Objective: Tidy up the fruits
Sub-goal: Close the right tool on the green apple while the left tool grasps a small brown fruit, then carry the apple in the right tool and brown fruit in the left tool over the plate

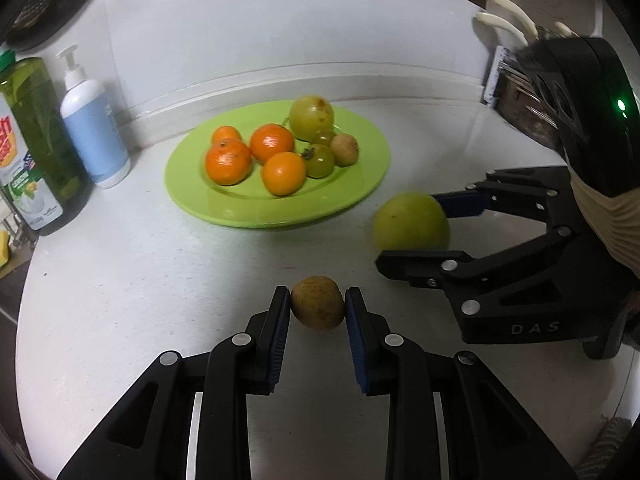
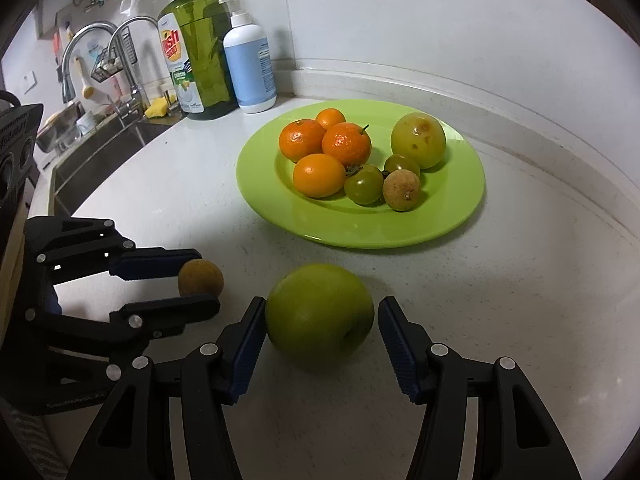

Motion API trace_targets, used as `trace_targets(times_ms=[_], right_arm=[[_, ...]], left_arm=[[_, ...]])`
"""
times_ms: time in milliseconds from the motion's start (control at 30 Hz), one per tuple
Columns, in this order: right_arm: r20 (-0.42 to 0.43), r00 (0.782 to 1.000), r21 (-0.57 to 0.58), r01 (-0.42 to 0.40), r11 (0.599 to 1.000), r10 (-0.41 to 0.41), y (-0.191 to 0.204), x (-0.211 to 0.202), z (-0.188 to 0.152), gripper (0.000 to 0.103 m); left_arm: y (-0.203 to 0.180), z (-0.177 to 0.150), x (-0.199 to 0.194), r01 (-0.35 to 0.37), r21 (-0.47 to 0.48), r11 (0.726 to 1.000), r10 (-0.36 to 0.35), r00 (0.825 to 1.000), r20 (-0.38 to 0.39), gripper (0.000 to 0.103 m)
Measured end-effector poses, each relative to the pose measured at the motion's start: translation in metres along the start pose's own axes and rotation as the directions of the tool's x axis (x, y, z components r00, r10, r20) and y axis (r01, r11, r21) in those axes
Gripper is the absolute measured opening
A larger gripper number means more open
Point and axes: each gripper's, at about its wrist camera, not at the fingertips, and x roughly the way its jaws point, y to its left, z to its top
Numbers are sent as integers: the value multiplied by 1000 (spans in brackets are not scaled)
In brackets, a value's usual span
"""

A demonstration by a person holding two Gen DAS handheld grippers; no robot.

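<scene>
A green plate [image 1: 224, 208] [image 2: 452, 216] on the white counter holds several oranges [image 1: 272, 142] [image 2: 346, 144], a yellow-green fruit [image 1: 311, 117] [image 2: 418, 140], two small green tomatoes [image 1: 320, 160] [image 2: 364, 184] and a small brown fruit [image 1: 344, 149] [image 2: 401, 191]. My left gripper [image 1: 317, 307] [image 2: 199, 281] is shut on a small brown fruit [image 1: 318, 303] [image 2: 201, 279] low over the counter. My right gripper [image 2: 322, 322] [image 1: 408, 228] is open around a green apple [image 2: 320, 316] [image 1: 411, 222]; its left pad touches the apple, and a gap shows at the right pad.
A green dish soap bottle [image 1: 30, 140] [image 2: 198, 52] and a white and blue pump bottle [image 1: 94, 128] [image 2: 250, 56] stand by the wall left of the plate. A sink with taps [image 2: 100, 80] lies further left. A rack with utensils [image 1: 520, 92] stands at the right.
</scene>
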Motion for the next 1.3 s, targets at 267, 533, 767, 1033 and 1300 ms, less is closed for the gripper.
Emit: trace_targets(times_ms=[267,533,767,1033,1300], right_arm=[[22,1000,6,10,1000,-10,5,-4,2,56],[17,999,6,30,1000,-30,5,-3,5,53],[8,999,41,32,999,-33,3,2,3,52],[17,998,50,53,997,-53,8,-2,4,52],[66,994,95,86,992,-92,23,-26,6,52]], left_arm=[[10,0,-3,-12,-49,999,12,1000,4,28],[14,-1,-6,-6,-76,997,6,1000,2,28],[20,0,-6,-5,-103,995,6,1000,6,28],[26,1,-13,7,-131,991,-5,1000,18,28],[32,0,-34,12,-139,990,-6,999,44,28]])
